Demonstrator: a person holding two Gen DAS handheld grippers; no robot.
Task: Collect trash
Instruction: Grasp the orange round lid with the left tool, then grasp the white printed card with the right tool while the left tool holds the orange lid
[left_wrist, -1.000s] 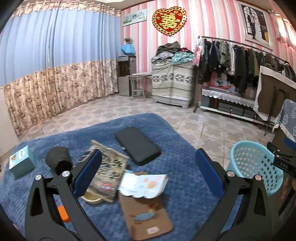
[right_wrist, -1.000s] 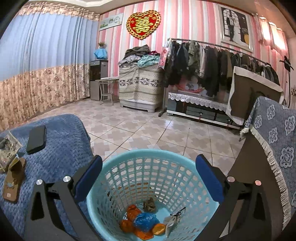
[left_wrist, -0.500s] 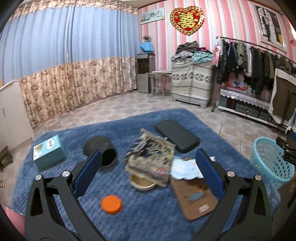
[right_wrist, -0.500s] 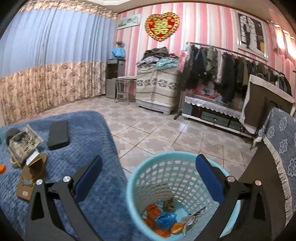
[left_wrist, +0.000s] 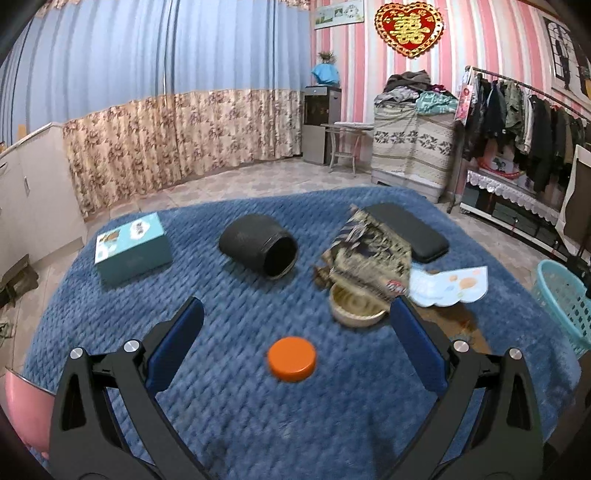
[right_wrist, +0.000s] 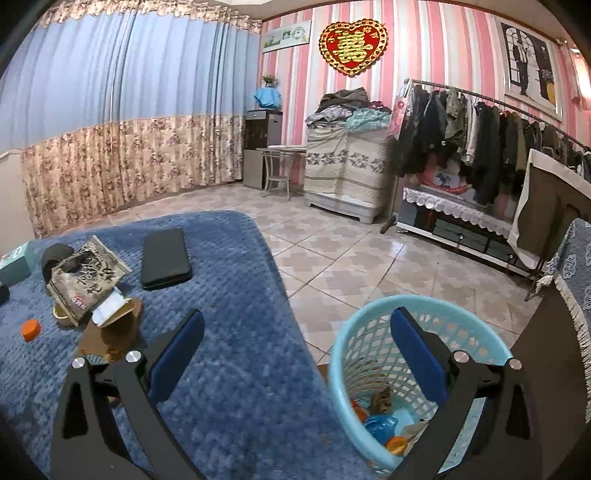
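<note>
An orange cap (left_wrist: 292, 358) lies on the blue blanket (left_wrist: 229, 398), right between the fingers of my open left gripper (left_wrist: 295, 336). Behind it sit a cream round dish (left_wrist: 356, 308) half under a crumpled printed wrapper (left_wrist: 371, 253), a light paper card (left_wrist: 448, 282) and a brown cardboard piece (left_wrist: 458, 325). My right gripper (right_wrist: 295, 350) stands open and empty over the blanket's edge, beside the light-blue basket (right_wrist: 373, 325), which holds several scraps (right_wrist: 380, 424). The same clutter shows at the left: wrapper (right_wrist: 86, 278), orange cap (right_wrist: 30, 329), cardboard (right_wrist: 114, 328).
A black cup (left_wrist: 258, 245) lies on its side, with a teal box (left_wrist: 131, 247) to its left and a black flat case (left_wrist: 406, 230) at the back right. Tiled floor (right_wrist: 351, 266), a clothes rack (right_wrist: 480, 136) and a draped chair (right_wrist: 576, 280) surround the basket.
My left gripper has swung left and come nearer, bringing the orange cap between its fingers. My right gripper has shifted left, from above the basket to over the blanket's edge.
</note>
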